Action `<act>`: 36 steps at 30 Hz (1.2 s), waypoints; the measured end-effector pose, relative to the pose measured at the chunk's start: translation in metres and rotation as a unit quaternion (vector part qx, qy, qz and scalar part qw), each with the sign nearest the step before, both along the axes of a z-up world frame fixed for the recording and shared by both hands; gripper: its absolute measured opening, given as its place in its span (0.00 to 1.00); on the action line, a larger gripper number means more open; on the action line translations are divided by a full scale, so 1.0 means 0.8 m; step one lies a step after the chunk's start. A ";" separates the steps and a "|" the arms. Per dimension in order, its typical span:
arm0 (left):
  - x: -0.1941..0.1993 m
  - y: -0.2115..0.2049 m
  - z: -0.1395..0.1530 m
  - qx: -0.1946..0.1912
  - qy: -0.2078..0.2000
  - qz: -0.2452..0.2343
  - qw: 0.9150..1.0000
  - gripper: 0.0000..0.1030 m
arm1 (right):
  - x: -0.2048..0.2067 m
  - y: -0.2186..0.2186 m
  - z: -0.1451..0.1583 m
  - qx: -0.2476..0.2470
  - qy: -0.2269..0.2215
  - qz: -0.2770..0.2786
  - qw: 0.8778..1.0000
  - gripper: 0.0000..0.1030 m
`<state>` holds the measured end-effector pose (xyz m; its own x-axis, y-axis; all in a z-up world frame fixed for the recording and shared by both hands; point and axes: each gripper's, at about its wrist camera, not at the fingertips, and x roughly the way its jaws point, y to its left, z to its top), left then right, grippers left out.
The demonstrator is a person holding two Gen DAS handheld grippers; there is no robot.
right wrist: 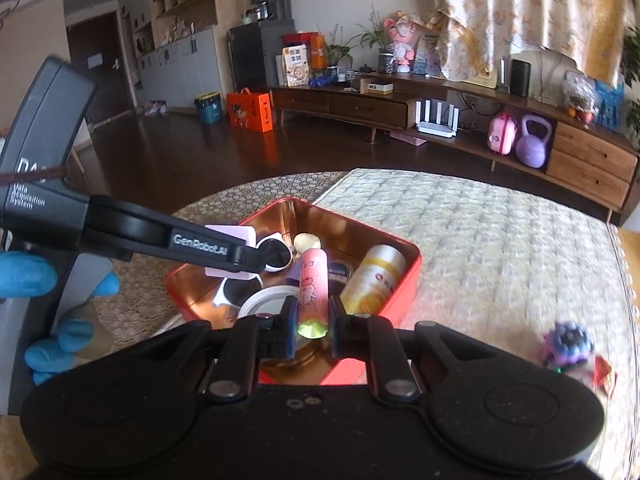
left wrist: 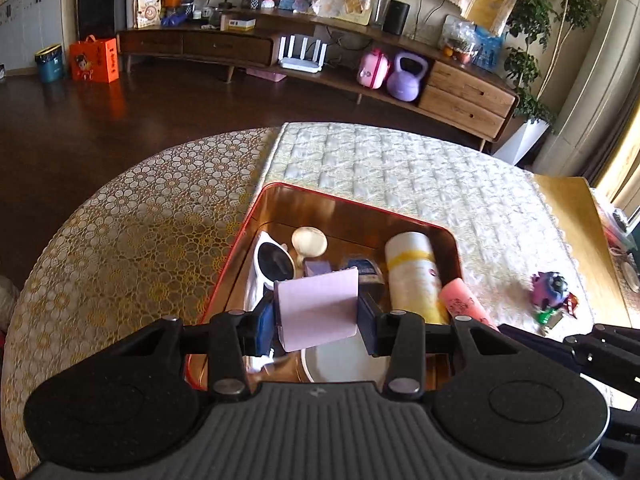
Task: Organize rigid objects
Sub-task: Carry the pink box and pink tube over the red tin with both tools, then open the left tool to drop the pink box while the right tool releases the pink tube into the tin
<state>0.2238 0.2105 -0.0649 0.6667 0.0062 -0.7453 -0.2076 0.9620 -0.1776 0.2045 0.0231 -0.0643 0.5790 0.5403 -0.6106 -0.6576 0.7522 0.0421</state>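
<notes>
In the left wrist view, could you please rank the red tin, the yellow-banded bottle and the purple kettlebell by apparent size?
1. Red tin
2. Yellow-banded bottle
3. Purple kettlebell; it sits far across the room, so its true size against the bottle is unsure.

Home living room — TV console [right wrist: 400, 108], curtains [right wrist: 520, 12].

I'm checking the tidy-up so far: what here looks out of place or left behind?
One thing: a small purple and green toy lies alone on the quilted cream table cover, outside the red metal tin where the other items are gathered. Nothing looks spilled or damaged.
</notes>
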 end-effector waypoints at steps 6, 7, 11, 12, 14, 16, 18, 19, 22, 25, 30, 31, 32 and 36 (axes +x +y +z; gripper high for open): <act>0.029 0.005 -0.018 0.008 0.016 -0.002 1.000 0.41 | 0.028 0.028 -0.023 -0.035 0.002 0.000 0.999 0.14; 0.033 0.005 -0.021 0.009 0.019 0.000 1.000 0.41 | 0.032 0.034 -0.027 -0.039 0.003 -0.001 0.999 0.14; 0.050 0.011 -0.032 0.001 0.032 0.010 0.999 0.41 | 0.041 0.049 -0.038 -0.051 0.005 0.001 0.999 0.14; 0.054 0.014 -0.034 -0.004 0.034 0.014 0.999 0.41 | 0.043 0.053 -0.041 -0.056 0.004 0.002 0.998 0.14; 0.061 0.017 -0.038 -0.008 0.038 0.017 0.999 0.41 | 0.041 0.059 -0.046 -0.062 0.001 0.006 0.998 0.14; 0.066 0.016 -0.042 -0.006 0.042 0.018 0.999 0.41 | 0.040 0.065 -0.051 -0.072 -0.004 0.010 0.997 0.14; 0.071 0.015 -0.044 -0.004 0.044 0.015 0.999 0.41 | 0.039 0.069 -0.055 -0.077 -0.006 0.013 0.997 0.14; 0.073 0.013 -0.045 -0.003 0.044 0.013 0.999 0.41 | 0.038 0.069 -0.056 -0.077 -0.004 0.013 0.997 0.14; 0.078 0.009 -0.048 0.002 0.047 0.005 0.999 0.41 | 0.036 0.071 -0.059 -0.076 0.003 0.016 0.997 0.14; 0.081 0.007 -0.051 0.005 0.050 0.003 0.999 0.41 | 0.031 0.070 -0.061 -0.075 0.005 0.017 0.997 0.14; 0.084 0.004 -0.052 0.008 0.050 0.003 0.999 0.41 | 0.021 0.063 -0.059 -0.063 0.016 0.021 0.998 0.16; 0.085 0.004 -0.052 0.009 0.051 0.003 0.999 0.41 | 0.019 0.060 -0.058 -0.060 0.017 0.023 0.998 0.17; 0.085 0.003 -0.053 0.011 0.052 0.002 0.999 0.41 | 0.016 0.058 -0.057 -0.057 0.018 0.025 0.998 0.18; 0.082 0.001 -0.054 0.012 0.052 0.003 0.999 0.41 | 0.009 0.048 -0.053 -0.046 0.024 0.024 0.998 0.20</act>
